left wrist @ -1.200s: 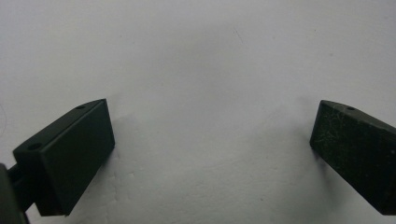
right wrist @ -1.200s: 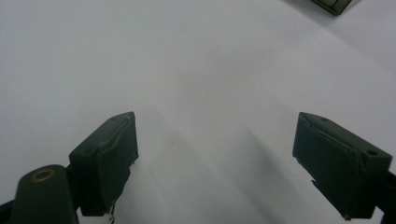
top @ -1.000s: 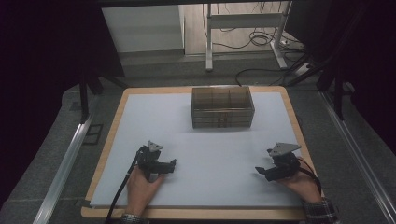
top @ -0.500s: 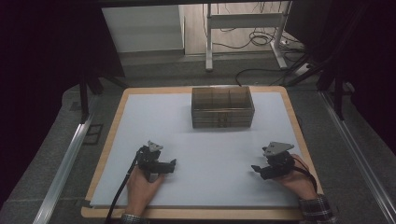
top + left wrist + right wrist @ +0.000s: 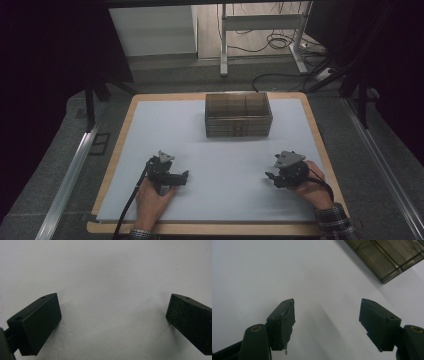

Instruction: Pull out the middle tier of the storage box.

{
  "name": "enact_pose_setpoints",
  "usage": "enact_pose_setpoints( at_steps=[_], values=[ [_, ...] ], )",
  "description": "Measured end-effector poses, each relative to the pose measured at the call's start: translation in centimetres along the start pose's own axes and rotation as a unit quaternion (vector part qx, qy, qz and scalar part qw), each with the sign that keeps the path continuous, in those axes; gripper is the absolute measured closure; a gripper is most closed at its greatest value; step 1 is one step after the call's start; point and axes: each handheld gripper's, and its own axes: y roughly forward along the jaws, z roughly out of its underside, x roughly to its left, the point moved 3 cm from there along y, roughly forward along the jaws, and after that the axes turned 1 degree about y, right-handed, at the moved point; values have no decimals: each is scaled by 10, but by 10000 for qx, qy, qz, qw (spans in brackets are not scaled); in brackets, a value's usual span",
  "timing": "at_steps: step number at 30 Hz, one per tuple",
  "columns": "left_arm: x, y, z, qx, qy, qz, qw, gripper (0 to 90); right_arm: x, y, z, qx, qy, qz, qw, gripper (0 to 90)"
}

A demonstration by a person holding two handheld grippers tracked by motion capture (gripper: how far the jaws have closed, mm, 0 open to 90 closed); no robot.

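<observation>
Tongs idle over white worktop, box at upper centre

Left tongs sit in the lower left of the high view, held in a hand, their jaws spread wide with nothing but bare white worktop between them. Right tongs sit in the lower right, jaws apart with nothing between them, though they have just been closing. A brown divided box stands at upper centre of the worktop, well apart from both tongs; in the right gripper view its corner shows at the upper right
</observation>
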Motion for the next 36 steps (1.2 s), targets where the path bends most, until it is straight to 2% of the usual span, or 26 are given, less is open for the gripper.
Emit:
enact_pose_setpoints(
  at_steps=[9, 19, 28, 31, 36],
  values=[
    [0, 0, 0, 0, -3, 1, 10000, 0, 1, 6, -10, 1, -237, 109, 9997, 290],
    [0, 0, 0, 1, -2, 1, 10000, 0, 1, 15, -18, 15, -389, 232, 9990, 301],
    [0, 0, 0, 0, -2, 1, 10000, 0, 2, 22, -27, -7, -684, 542, 9962, 353],
    [0, 0, 0, 1, -2, 2, 10000, 0, 2, 24, -28, -28, -694, 567, 9960, 365],
    [0, 0, 0, 0, -3, 2, 10000, 0, 2, 30, -31, -34, -861, 697, 9938, 383]
  ],
)
